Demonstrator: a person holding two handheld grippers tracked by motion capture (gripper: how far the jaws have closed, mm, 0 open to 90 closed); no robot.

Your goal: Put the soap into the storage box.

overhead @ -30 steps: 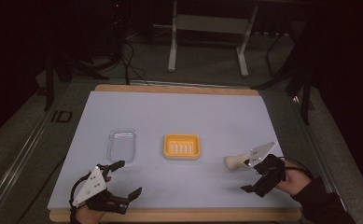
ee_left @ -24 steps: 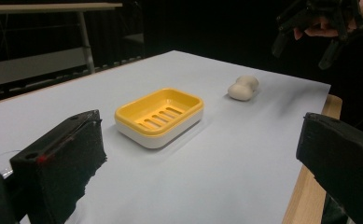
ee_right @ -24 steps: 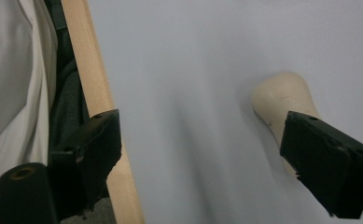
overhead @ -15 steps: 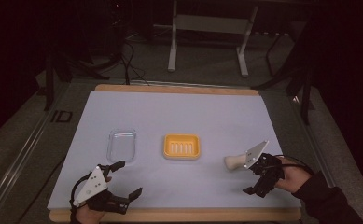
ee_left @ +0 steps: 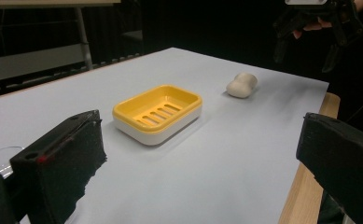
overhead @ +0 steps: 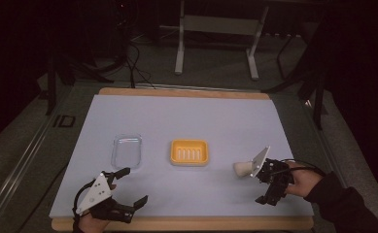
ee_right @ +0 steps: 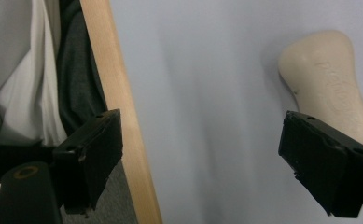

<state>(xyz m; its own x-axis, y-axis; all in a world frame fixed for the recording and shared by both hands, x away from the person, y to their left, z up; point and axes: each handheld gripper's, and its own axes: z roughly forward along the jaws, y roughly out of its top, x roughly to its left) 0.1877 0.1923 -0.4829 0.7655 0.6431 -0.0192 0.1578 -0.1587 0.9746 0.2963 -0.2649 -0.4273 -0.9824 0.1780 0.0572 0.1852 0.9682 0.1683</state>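
A yellow soap dish [overhead: 189,152] with a slotted floor sits at the middle of the white table; it also lies ahead in the left gripper view [ee_left: 158,112]. A cream bar of soap [overhead: 242,168] lies on the table to its right. My right gripper [overhead: 259,187] is open just right of the soap. In the right gripper view [ee_right: 207,158], the soap [ee_right: 324,88] rests just past the right-hand jaw, outside the gap. My left gripper [overhead: 133,187] is open and holds nothing near the front left edge [ee_left: 202,158].
A clear plastic tray [overhead: 127,150] lies left of the soap dish. The table's wooden front edge [ee_right: 118,107] runs close under the right gripper's left jaw, with clothing and floor beyond it. A metal stand [overhead: 215,29] is behind the table.
The right gripper has turned and slipped a little toward the near edge beside the soap. The soap, the dish and the left gripper have stayed put.
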